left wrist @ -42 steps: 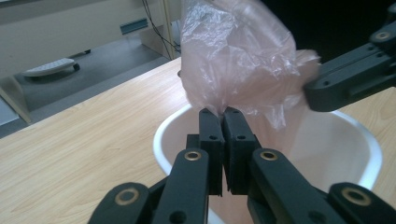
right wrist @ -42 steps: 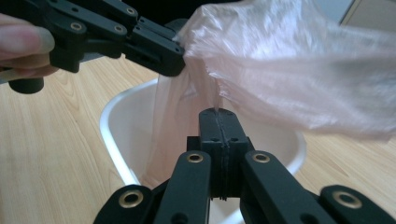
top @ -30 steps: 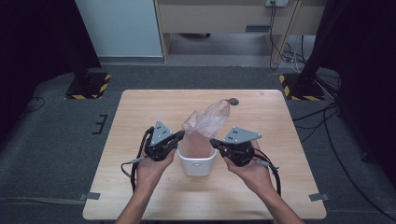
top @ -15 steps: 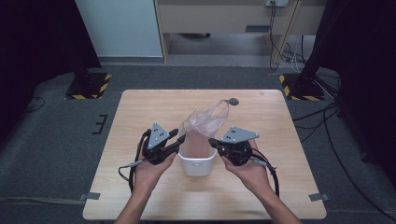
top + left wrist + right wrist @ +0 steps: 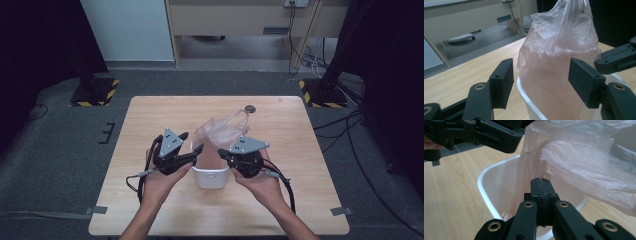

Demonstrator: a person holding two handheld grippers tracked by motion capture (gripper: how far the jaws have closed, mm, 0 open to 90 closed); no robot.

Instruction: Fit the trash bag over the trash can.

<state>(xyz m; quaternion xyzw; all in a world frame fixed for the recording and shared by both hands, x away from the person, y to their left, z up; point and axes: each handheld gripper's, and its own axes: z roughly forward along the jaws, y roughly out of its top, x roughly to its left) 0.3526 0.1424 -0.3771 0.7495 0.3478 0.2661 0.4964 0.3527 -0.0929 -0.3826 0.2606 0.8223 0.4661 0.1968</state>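
Black two-jaw tools (image 5: pixel 199 150) with brass pivots, grey three-cornered plates, black cables.

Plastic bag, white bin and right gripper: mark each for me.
plastic bag (image 5: pixel 559 47), left gripper view, crumpled upper body.
white bin (image 5: pixel 482 183), right gripper view, rim.
right gripper (image 5: pixel 541 181), right gripper view, tips of the shut jaws pinching bag film.

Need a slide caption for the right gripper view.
Right gripper shut on thin pink plastic bag standing in white bin.
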